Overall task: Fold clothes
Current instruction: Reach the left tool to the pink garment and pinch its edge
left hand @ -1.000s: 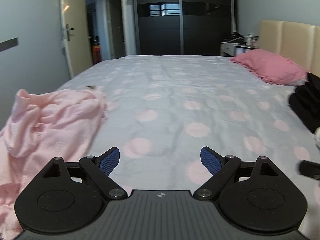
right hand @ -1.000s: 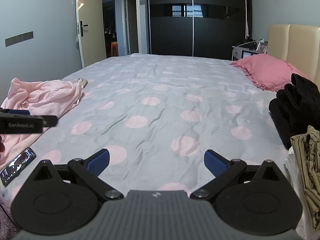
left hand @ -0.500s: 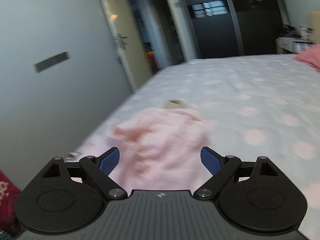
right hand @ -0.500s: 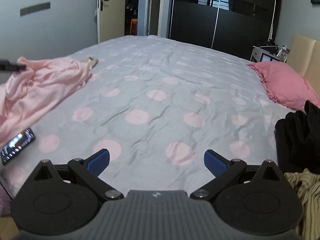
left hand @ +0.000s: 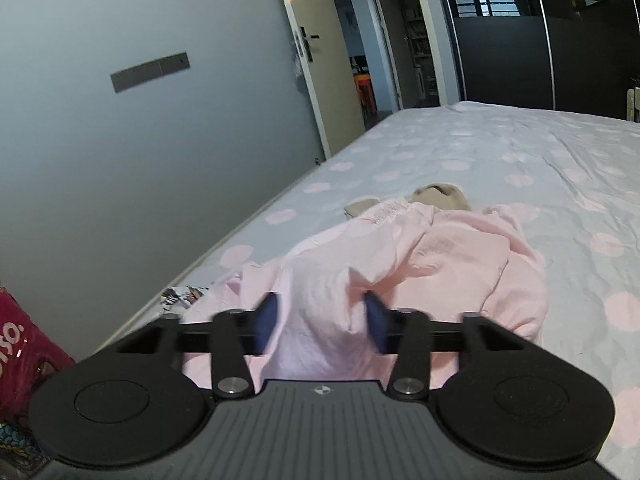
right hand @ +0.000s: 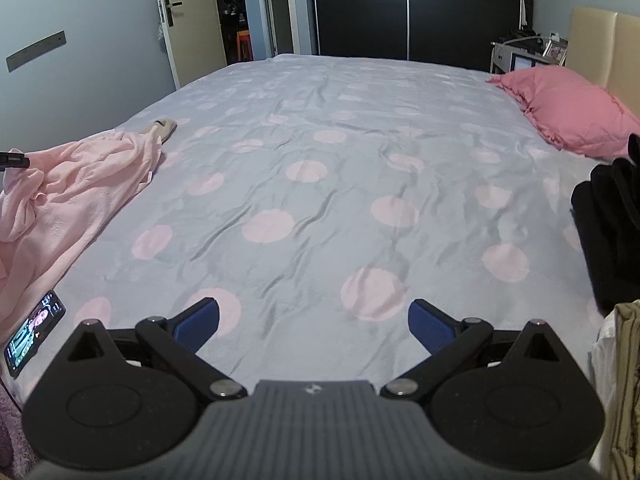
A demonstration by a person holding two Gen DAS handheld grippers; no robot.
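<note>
A crumpled pale pink garment (left hand: 432, 256) lies at the bed's left edge; it also shows in the right wrist view (right hand: 76, 188). My left gripper (left hand: 320, 322) is low over its near end, jaws partly closed with a fold of pink cloth between the blue pads, which look blurred. My right gripper (right hand: 314, 322) is open and empty above the grey polka-dot bedsheet (right hand: 340, 184). A beige sock (left hand: 440, 196) lies at the garment's far end.
A phone (right hand: 34, 330) lies on the bed's near left corner. A pink pillow (right hand: 572, 108) sits at the headboard. Dark clothes (right hand: 612, 220) and a striped garment (right hand: 624, 380) are piled at the right. A grey wall and a door stand left of the bed.
My left gripper swung left to the pink garment, came down over it, and its jaws have narrowed around a fold. My right gripper rose slightly and stays open.
</note>
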